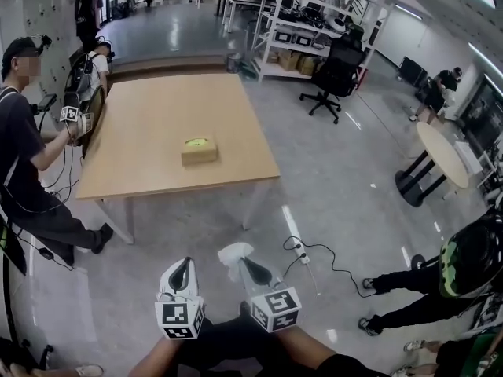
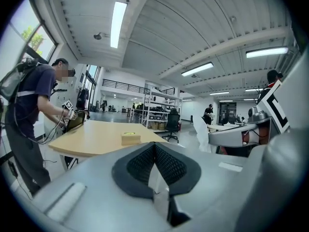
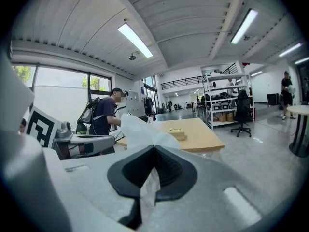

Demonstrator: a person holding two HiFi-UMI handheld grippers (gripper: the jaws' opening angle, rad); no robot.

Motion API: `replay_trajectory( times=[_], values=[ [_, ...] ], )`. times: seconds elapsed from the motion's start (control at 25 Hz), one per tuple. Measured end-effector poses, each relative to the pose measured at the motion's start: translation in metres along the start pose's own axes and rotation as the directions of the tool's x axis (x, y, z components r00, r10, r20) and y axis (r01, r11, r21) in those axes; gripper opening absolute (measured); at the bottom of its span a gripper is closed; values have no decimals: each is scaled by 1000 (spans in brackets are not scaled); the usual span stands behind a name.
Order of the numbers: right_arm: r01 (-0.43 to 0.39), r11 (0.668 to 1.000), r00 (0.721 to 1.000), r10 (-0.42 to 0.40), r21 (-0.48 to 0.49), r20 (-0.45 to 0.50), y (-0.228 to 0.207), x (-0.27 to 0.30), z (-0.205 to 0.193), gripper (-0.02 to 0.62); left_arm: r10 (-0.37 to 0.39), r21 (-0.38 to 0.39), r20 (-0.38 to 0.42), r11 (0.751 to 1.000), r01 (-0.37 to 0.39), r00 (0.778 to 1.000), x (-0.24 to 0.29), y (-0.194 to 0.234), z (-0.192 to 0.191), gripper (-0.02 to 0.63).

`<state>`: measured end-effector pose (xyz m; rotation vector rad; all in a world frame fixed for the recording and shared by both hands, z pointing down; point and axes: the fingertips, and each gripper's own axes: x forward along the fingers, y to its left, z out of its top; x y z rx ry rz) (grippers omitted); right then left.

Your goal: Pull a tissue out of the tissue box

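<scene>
The tan tissue box (image 1: 199,150) sits on the wooden table (image 1: 149,124), well ahead of both grippers, and it also shows small in the left gripper view (image 2: 130,137) and the right gripper view (image 3: 176,134). My right gripper (image 1: 245,264) is shut on a white tissue (image 1: 234,254), held over the floor short of the table. The tissue (image 3: 145,129) rises crumpled above the right gripper (image 3: 153,168), with a strip pinched between the pads. My left gripper (image 1: 184,267) hovers beside it, and its own view shows the left gripper (image 2: 154,166) shut and holding nothing.
A person (image 1: 23,148) stands at the table's left edge with another gripper. A black office chair (image 1: 334,73) and shelves (image 1: 302,38) stand beyond the table. A round table (image 1: 444,151) is at the right. A power strip with cable (image 1: 302,251) lies on the floor.
</scene>
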<state>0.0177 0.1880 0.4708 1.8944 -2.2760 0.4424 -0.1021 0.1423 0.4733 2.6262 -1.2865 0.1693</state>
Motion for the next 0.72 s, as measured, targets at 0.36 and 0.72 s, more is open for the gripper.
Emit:
replay_trajectory(
  times=[0.36, 0.72],
  values=[
    [20, 1000, 1000, -20, -13, 9, 5, 15, 5, -5, -15, 16, 16, 1000, 15, 1000, 3, 15, 6, 18],
    [23, 1000, 1000, -22, -15, 5, 2, 28, 9, -5, -23, 18, 9, 1000, 23, 1000, 15, 20, 10, 18]
  ],
)
